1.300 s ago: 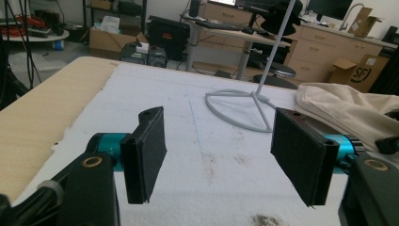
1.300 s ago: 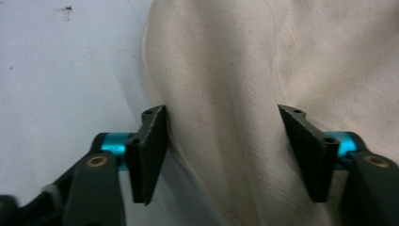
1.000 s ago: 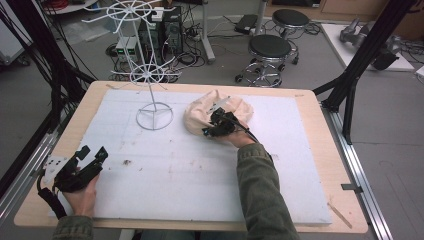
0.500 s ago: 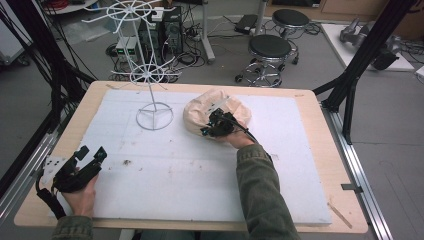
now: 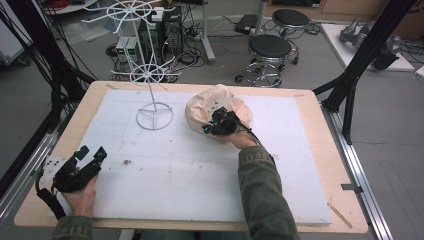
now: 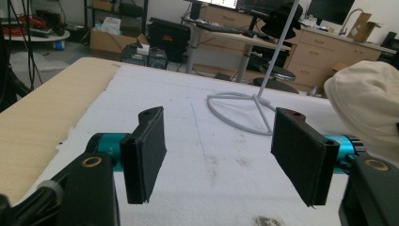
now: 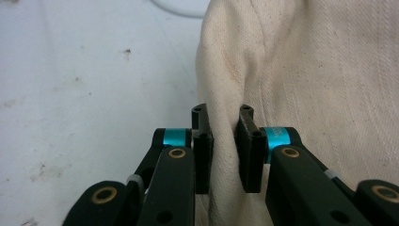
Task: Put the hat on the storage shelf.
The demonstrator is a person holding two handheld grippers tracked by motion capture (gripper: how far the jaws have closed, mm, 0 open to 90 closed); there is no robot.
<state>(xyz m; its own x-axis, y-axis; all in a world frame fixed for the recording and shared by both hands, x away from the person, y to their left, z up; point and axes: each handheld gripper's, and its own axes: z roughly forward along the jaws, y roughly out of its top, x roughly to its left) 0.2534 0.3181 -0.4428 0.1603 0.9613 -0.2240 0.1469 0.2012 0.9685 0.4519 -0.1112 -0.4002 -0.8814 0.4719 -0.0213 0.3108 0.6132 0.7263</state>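
A cream fabric hat point(image 5: 210, 107) lies on the white foam mat behind the table's middle. My right gripper point(image 5: 212, 125) sits at its near edge and has just been closing. In the right gripper view its jaws pinch a fold of the hat point(image 7: 301, 70), with the right gripper point(image 7: 223, 141) shut on the cloth. My left gripper point(image 5: 87, 157) rests at the front left corner, jaws wide apart. Nothing lies between the pads of the left gripper point(image 6: 221, 155). The hat point(image 6: 371, 103) shows at that view's right edge.
A white wire display stand point(image 5: 150, 75) rises from a ring base point(image 5: 155, 116) left of the hat. The foam mat point(image 5: 175, 175) covers most of the wooden table point(image 5: 65, 125). Stools and cables lie on the floor beyond the far edge.
The right gripper's jaws have closed onto the hat's edge, and the hat has bunched up slightly. The left hand has stayed in place.
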